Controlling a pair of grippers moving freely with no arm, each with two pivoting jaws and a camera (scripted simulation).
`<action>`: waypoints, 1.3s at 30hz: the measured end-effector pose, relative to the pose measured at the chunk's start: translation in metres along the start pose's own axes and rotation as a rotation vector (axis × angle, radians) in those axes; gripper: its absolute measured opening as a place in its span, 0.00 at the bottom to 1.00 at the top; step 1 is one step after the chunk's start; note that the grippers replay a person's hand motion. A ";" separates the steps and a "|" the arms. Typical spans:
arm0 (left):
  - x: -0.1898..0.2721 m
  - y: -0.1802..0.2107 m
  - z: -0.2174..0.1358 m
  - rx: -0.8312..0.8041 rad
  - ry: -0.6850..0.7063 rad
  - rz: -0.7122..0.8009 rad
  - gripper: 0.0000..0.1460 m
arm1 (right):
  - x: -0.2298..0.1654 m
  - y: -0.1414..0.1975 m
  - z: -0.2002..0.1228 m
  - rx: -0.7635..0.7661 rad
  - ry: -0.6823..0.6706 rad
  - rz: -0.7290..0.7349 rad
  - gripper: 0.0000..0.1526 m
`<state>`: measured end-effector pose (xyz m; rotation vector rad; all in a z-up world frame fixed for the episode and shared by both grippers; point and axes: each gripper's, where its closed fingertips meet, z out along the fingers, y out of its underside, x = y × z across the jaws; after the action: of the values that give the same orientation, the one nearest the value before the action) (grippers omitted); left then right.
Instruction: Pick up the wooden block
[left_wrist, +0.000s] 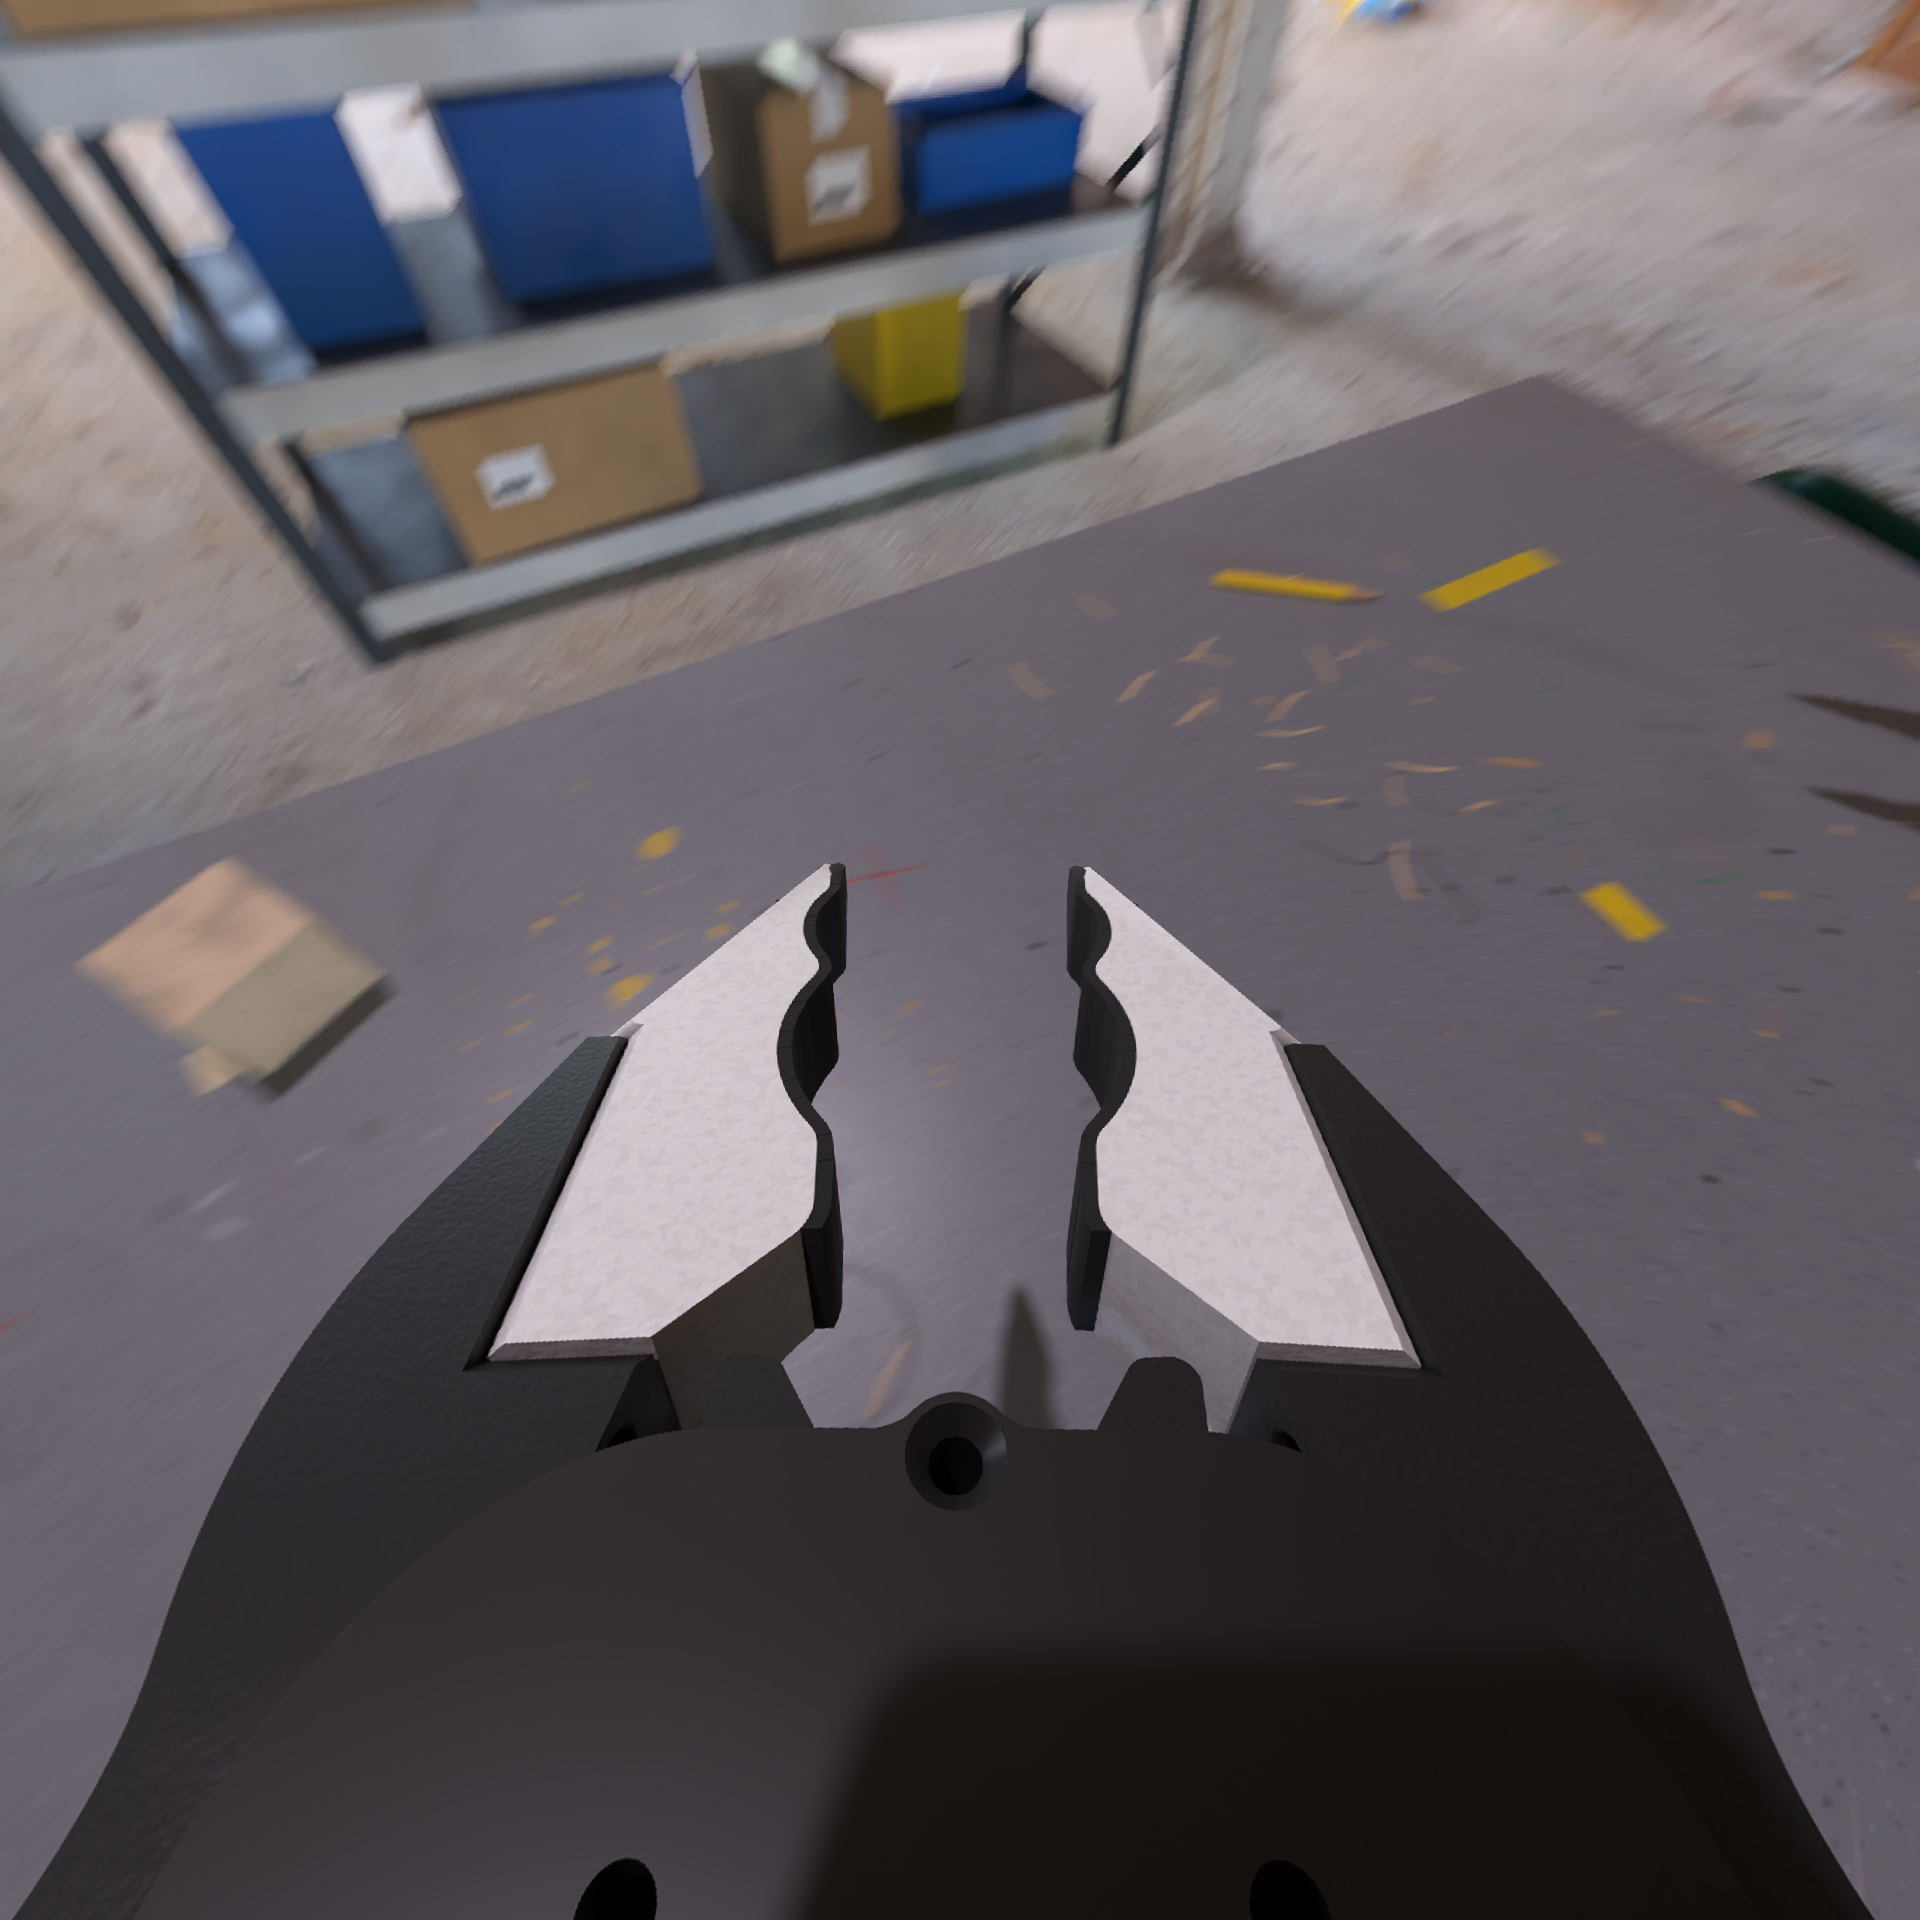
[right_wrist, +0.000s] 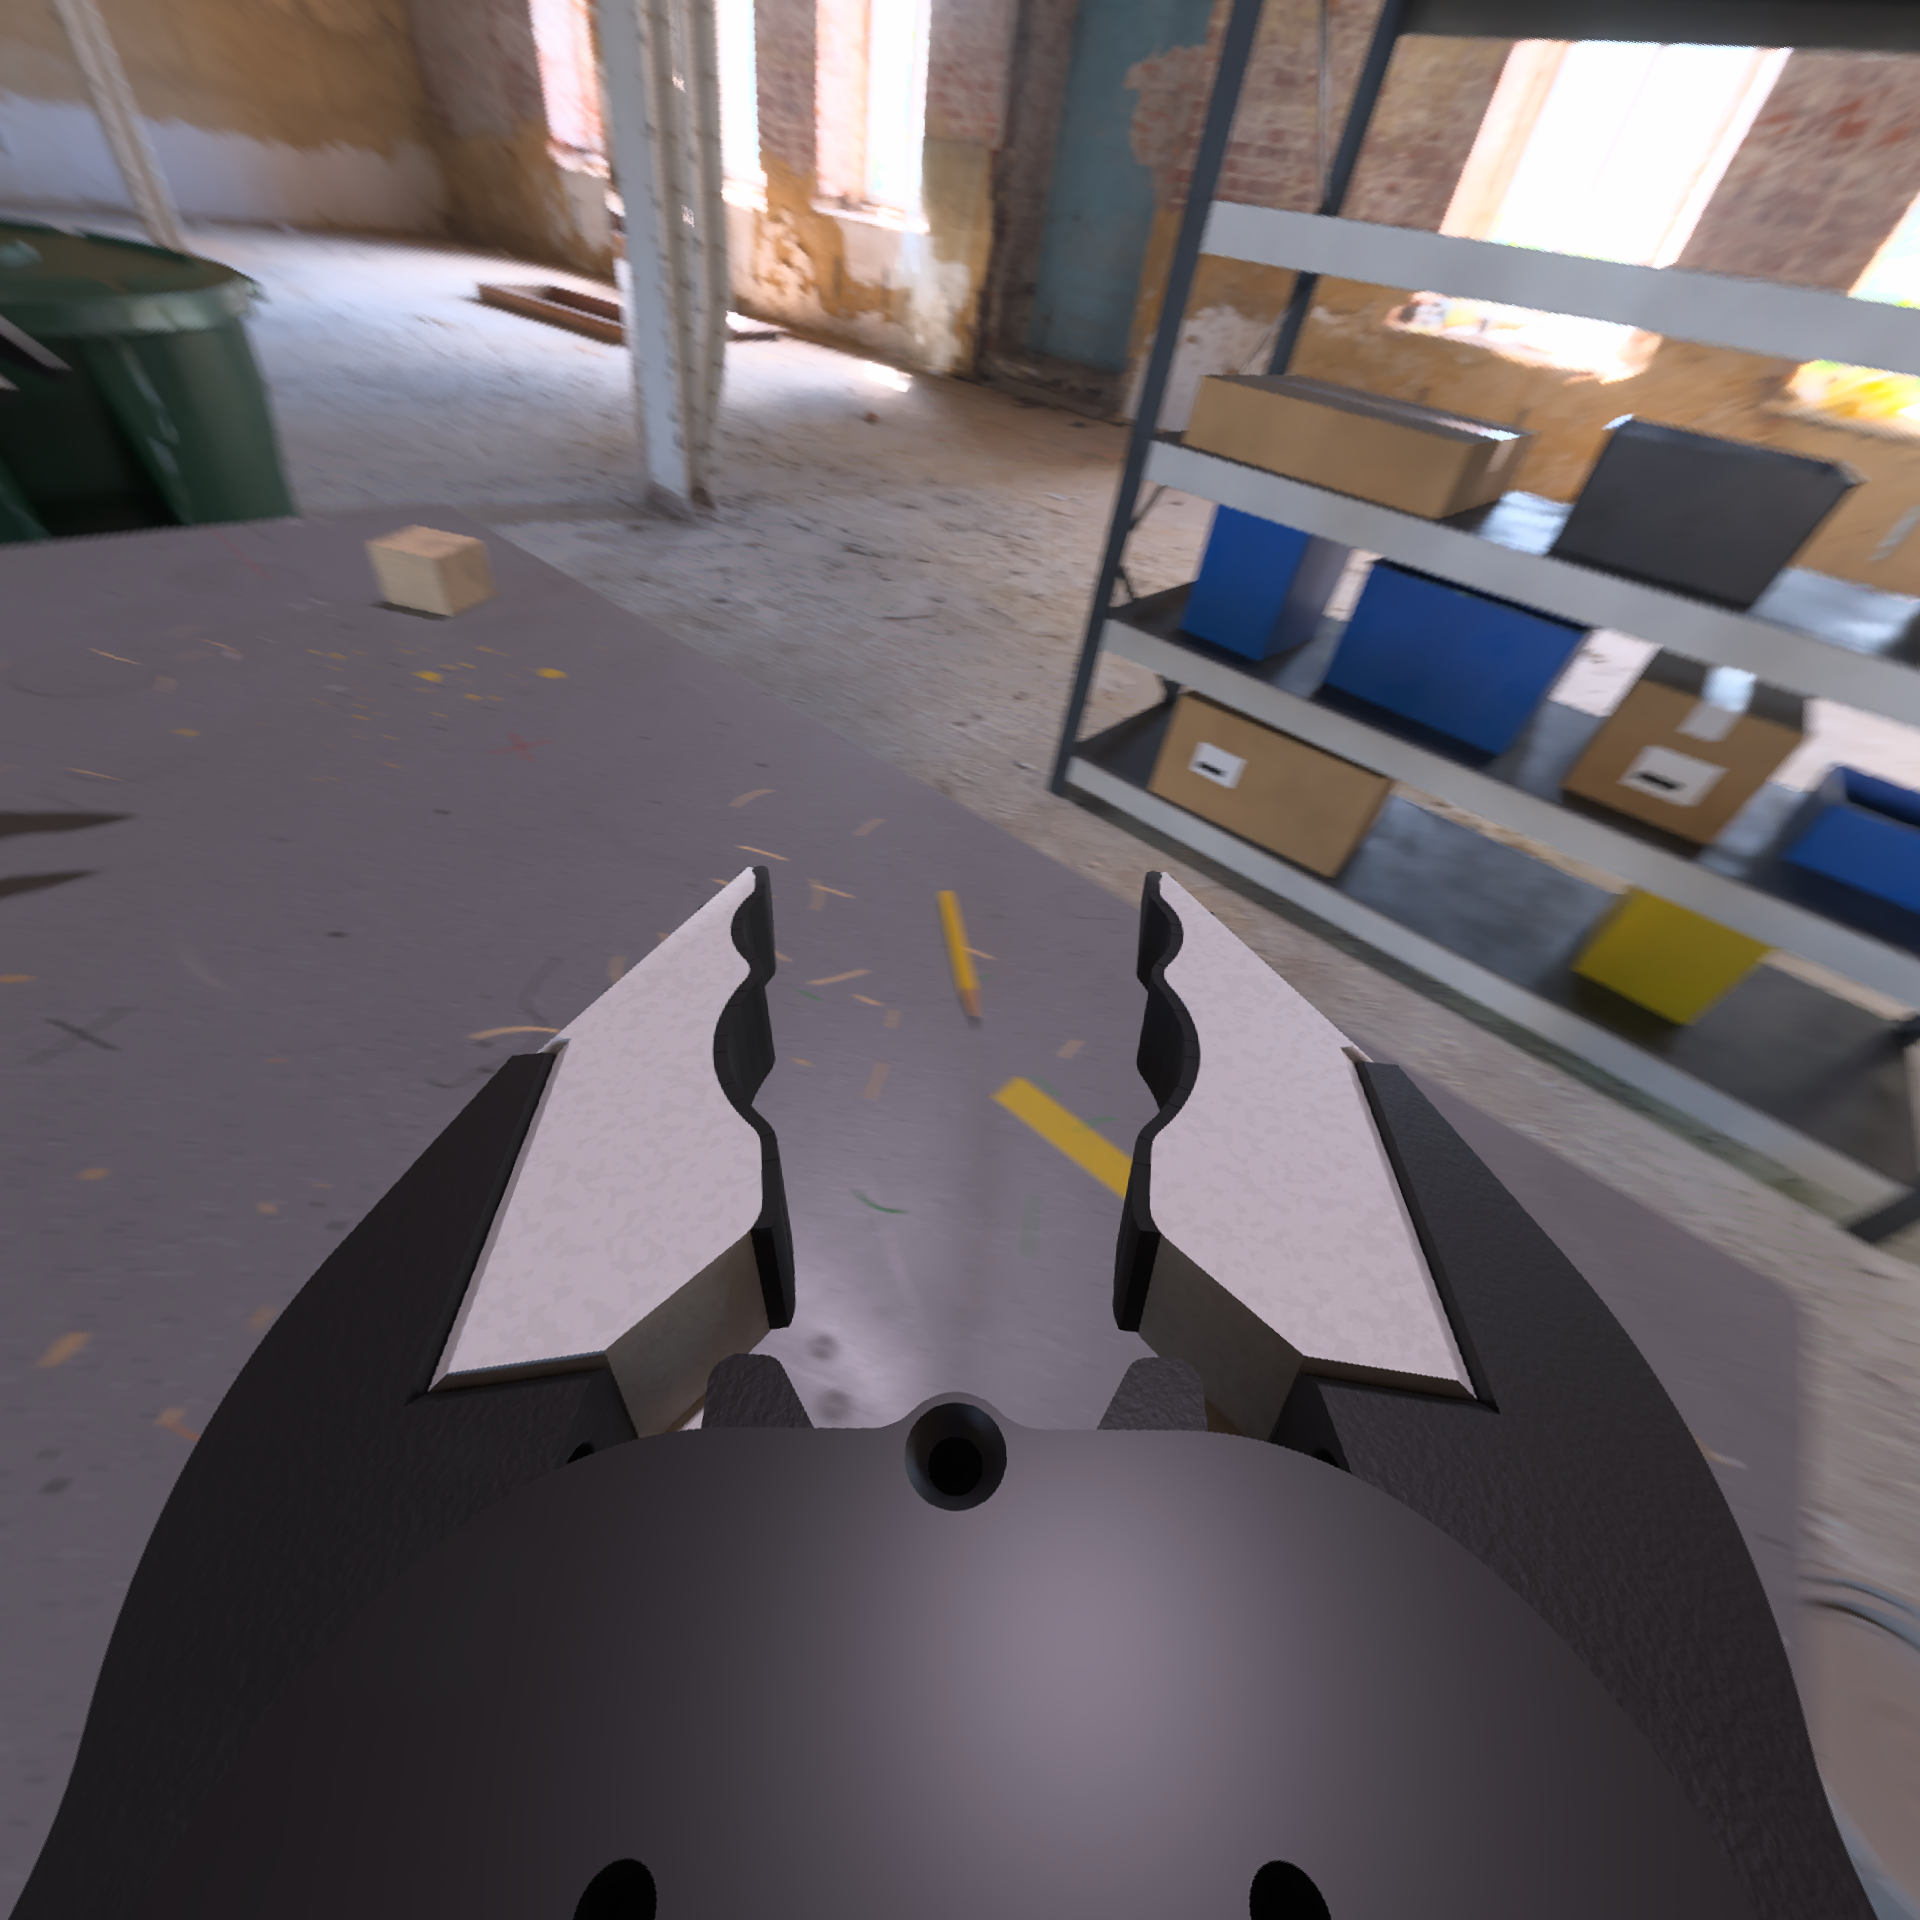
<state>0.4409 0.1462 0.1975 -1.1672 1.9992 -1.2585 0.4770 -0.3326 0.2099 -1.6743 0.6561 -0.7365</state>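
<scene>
Low in the frame the left gripper (left_wrist: 956, 883) hangs over bare bench (left_wrist: 1351, 1195), fingers (left_wrist: 727, 1039) spread and gripping nothing, likely ready for an approach. The wooden block (left_wrist: 234, 971) sits mid-left, apart. The right gripper (right_wrist: 956, 883), equally released and unladen, sees it upper left (right_wrist: 429, 569).

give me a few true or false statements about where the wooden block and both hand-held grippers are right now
1. The left hand-held gripper holds the wooden block. False: its jaws are open and empty, and the block sits on the table off to its left.
2. The right hand-held gripper is open. True.
3. A pencil lies on the table ahead of the right hand-held gripper. True.
4. The block stands on the shelf. False: it is on the table.
</scene>
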 end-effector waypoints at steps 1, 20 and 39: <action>-0.023 -0.003 -0.002 -0.059 -0.045 -0.013 0.30 | -0.014 0.003 0.006 0.008 -0.030 0.027 0.48; -0.263 0.073 0.120 -0.862 -0.526 -0.839 0.56 | -0.102 0.058 0.077 -0.071 -0.157 0.099 0.66; -0.289 0.123 0.136 -0.925 -0.650 -0.910 0.49 | -0.098 0.086 0.066 -0.097 -0.142 0.123 0.64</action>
<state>0.6423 0.3570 0.0191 -2.6781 1.5152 -0.0376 0.4598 -0.2361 0.1018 -1.7398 0.6964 -0.5006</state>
